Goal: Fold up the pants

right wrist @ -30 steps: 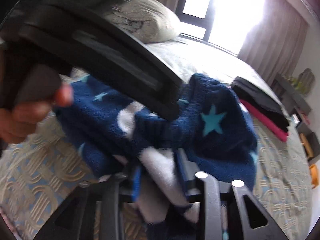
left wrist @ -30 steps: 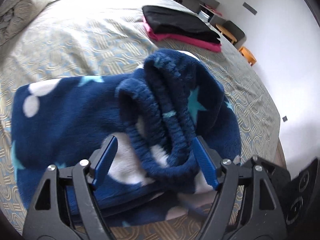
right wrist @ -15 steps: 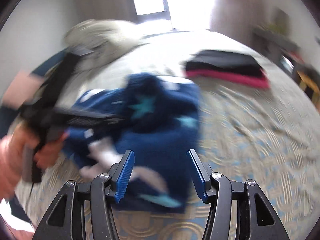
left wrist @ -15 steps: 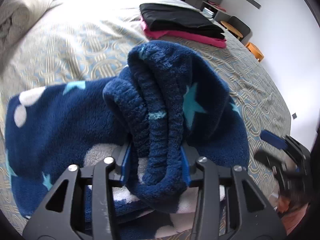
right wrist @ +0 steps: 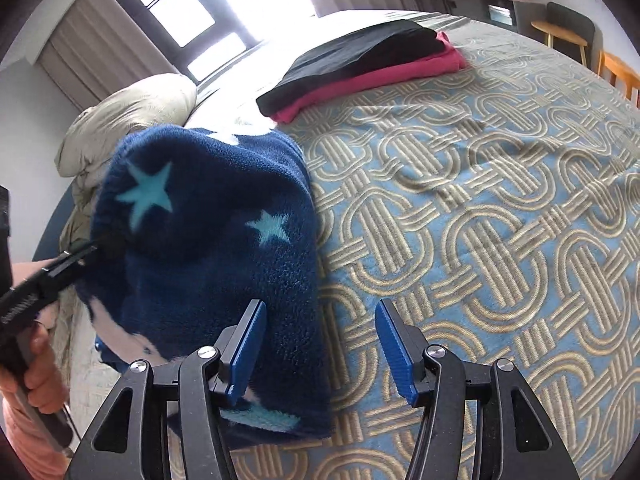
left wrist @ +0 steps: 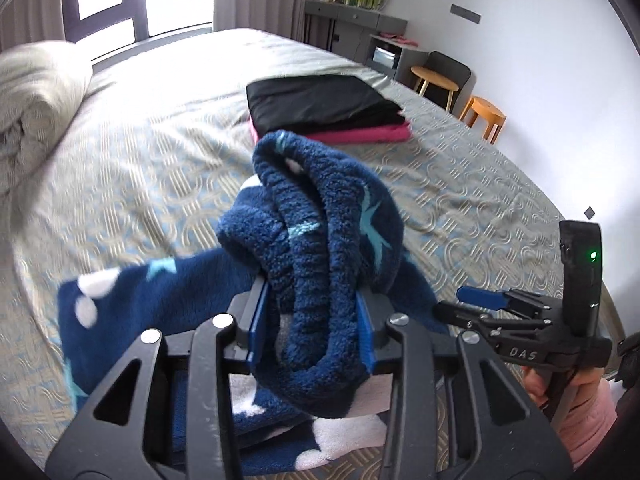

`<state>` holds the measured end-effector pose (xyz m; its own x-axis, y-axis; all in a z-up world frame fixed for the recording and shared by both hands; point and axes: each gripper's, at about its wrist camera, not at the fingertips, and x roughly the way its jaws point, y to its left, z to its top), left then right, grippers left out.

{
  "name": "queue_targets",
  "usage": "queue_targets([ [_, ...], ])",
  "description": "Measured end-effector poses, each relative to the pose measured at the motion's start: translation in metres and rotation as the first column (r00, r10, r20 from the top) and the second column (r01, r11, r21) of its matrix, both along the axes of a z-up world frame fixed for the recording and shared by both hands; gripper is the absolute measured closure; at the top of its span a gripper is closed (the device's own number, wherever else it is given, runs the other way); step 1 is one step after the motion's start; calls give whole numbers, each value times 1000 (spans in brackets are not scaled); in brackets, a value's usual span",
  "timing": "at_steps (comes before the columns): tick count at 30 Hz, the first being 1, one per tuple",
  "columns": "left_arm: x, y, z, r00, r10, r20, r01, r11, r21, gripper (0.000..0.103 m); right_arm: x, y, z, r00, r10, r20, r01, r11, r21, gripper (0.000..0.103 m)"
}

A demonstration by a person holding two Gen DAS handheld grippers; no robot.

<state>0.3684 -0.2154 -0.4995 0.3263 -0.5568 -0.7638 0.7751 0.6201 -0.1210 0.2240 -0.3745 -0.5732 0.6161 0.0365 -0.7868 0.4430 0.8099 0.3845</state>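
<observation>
Holding the ribbed elastic waistband of the pants (left wrist: pixel 320 240) between blue ridged pads, our left gripper (left wrist: pixel 311 330) pinches a thick bunch of the fleece, its jaws closing in on the cloth. The pants are plush and fuzzy, dark blue with pale turquoise stars and white spots. Their gathered top rises in a rounded hump above the bed (left wrist: pixel 460 184), while the rest lies flat on the bedspread beneath and to the left.

Our right gripper (right wrist: pixel 320 344) hangs just beside the pants' edge, its jaws opening. Only the bedspread shows between them, a woven cover of tan interlocking rings on light blue. Its left pad (right wrist: pixel 250 344) stands close against the fleece; we cannot tell whether it touches.

Farther up the bed sits a flat folded stack (left wrist: pixel 324 108), smooth black cloth on pink. A puffy rolled duvet (left wrist: pixel 32 92) lies at the head end.
</observation>
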Motion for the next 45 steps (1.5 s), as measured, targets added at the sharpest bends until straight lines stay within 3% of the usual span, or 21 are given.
queue_targets([
  [4, 7, 13, 15, 999, 33, -1, -33, 999, -16, 64, 1, 0, 12, 1000, 2, 23, -1, 1000, -9, 42],
  [12, 25, 87, 21, 984, 151, 97, -155, 987, 40, 64, 26, 17, 27, 996, 67, 53, -67, 998, -4, 40],
  [16, 48, 138, -5, 965, 259, 50, -262, 963, 69, 64, 47, 45, 24, 989, 147, 26, -147, 989, -13, 40],
  [20, 69, 174, -56, 934, 357, -38, -349, 928, 129, 64, 64, 69, 14, 978, 210, -16, -210, 978, -13, 40],
  [23, 69, 182, -76, 925, 372, -78, -362, 925, 119, 64, 74, 83, 6, 970, 236, -49, -238, 971, -26, 40],
  [27, 63, 179, -59, 929, 366, -54, -361, 928, 88, 65, 78, 91, 5, 969, 237, -73, -243, 968, -72, 40],
  [32, 58, 179, -9, 943, 332, 29, -332, 943, -32, 66, 80, 85, 11, 975, 215, -54, -218, 974, -63, 40],
  [34, 57, 183, -4, 945, 325, 43, -322, 945, -58, 66, 81, 84, 13, 978, 204, -43, -206, 977, -54, 40],
  [37, 65, 196, -25, 933, 360, 14, -359, 933, -27, 66, 87, 85, 10, 976, 209, -59, -210, 977, -24, 40],
  [40, 79, 208, -76, 911, 404, -78, -400, 914, 65, 64, 96, 90, 1, 971, 221, -89, -222, 975, -1, 39],
  [42, 78, 214, -95, 901, 420, -107, -412, 907, 86, 54, 99, 93, -3, 968, 232, -97, -232, 973, 13, 37],
  [45, 74, 218, -99, 893, 441, -87, -435, 897, 75, 39, 100, 96, -6, 967, 234, -105, -234, 972, 12, 33],
])
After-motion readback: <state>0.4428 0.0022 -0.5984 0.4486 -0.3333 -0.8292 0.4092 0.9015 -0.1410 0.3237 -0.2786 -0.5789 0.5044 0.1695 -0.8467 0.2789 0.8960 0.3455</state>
